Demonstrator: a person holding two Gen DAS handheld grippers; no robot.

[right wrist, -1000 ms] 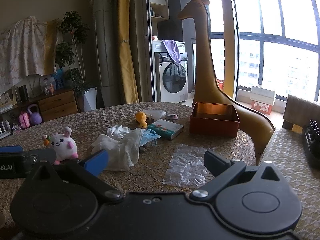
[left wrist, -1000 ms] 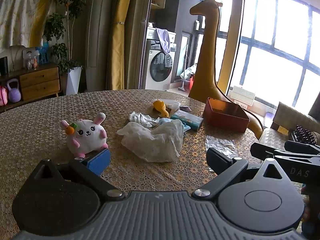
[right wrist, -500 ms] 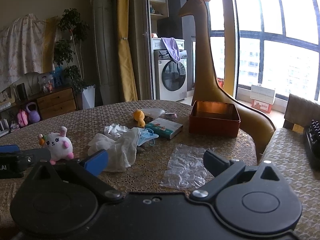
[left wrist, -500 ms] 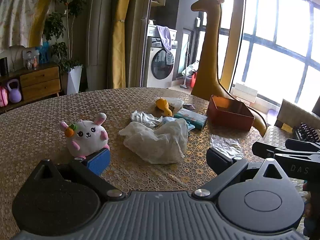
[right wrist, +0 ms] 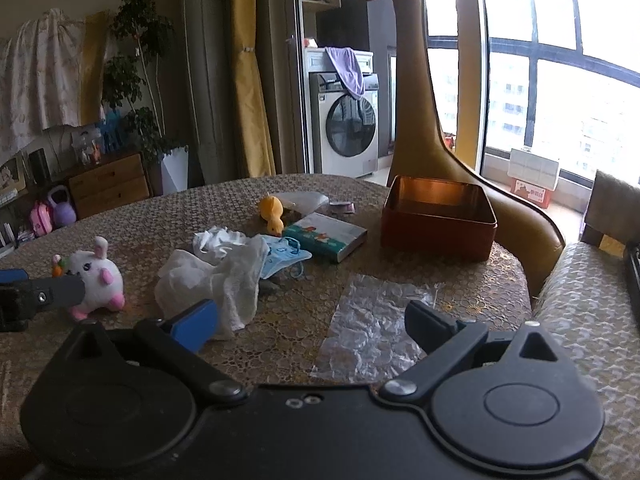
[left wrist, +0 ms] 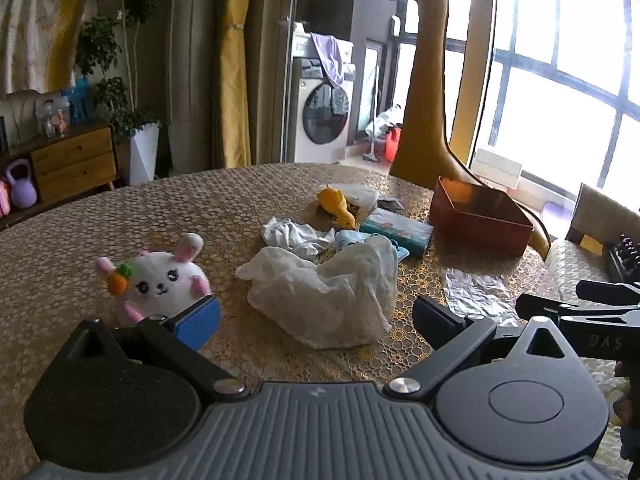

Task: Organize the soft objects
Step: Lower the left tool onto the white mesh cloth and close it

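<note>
While both grippers hover above the near side of the round table [left wrist: 80,232], the left gripper [left wrist: 316,322] and the right gripper [right wrist: 312,326] each have their fingers spread wide with nothing between them. The one container in sight is a red-brown square tin [right wrist: 438,220] at the far right of the table, in front of a tall yellow giraffe figure [right wrist: 416,92]; its lid is off, and the part of its inside that shows is bare metal catching an orange glow, though the near wall hides the floor of it in both views. Every soft thing lies outside it on the tabletop. A white bunny plush [left wrist: 156,280] with pink ears and a small carrot sits at the left, just beyond the left gripper's blue pad. Right of it lies a crumpled white cloth [left wrist: 328,292], heaped in the middle, with a smaller white rag [left wrist: 296,236] behind it and a light blue face mask [right wrist: 284,256] partly tucked under the cloth's far edge. A yellow duck plush [right wrist: 272,212] rests farther back beside a clear plastic wrapper [right wrist: 304,200]. A teal pack of tissues [right wrist: 328,236] lies between the mask and the tin, apart from the tin. A flat sheet of crinkled clear plastic [right wrist: 372,328] lies in front of the tin, near the right gripper.
</note>
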